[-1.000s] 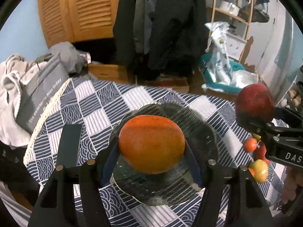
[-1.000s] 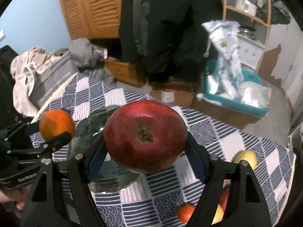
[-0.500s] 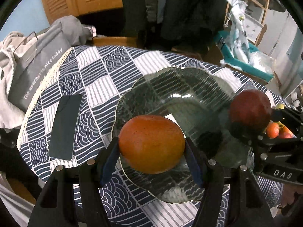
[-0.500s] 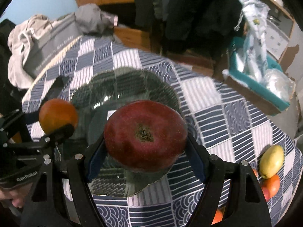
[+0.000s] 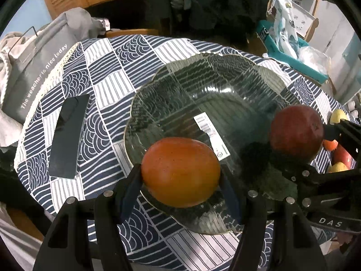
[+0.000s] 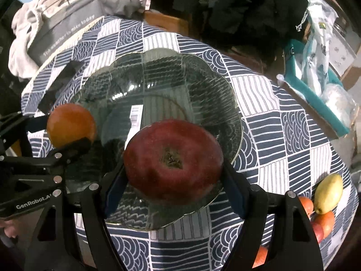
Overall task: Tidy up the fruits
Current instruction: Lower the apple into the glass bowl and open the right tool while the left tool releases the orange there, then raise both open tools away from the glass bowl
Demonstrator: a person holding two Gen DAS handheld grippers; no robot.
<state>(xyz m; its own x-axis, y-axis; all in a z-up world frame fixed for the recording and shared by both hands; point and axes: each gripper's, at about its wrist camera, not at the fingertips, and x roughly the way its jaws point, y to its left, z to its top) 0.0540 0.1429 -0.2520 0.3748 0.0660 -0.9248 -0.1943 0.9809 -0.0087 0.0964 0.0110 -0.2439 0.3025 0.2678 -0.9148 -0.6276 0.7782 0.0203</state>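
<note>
the glass plate takes up the middle of the round table, its centre bare but for a barcode sticker, with a dark phone near the table's left edge and loose fruit at its right edge. the left gripper is clamped on an orange fruit over the plate's near-left rim, long axis running pad to pad. the right gripper pinches a red apple over the near-right rim, its stem dimple facing the camera.

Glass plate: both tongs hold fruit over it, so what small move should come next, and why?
Probably lower both a little further, then open. The left tongs grip the orange fruit and the right tongs the red apple, both just above the glass plate, which holds no fruit yet.
</note>
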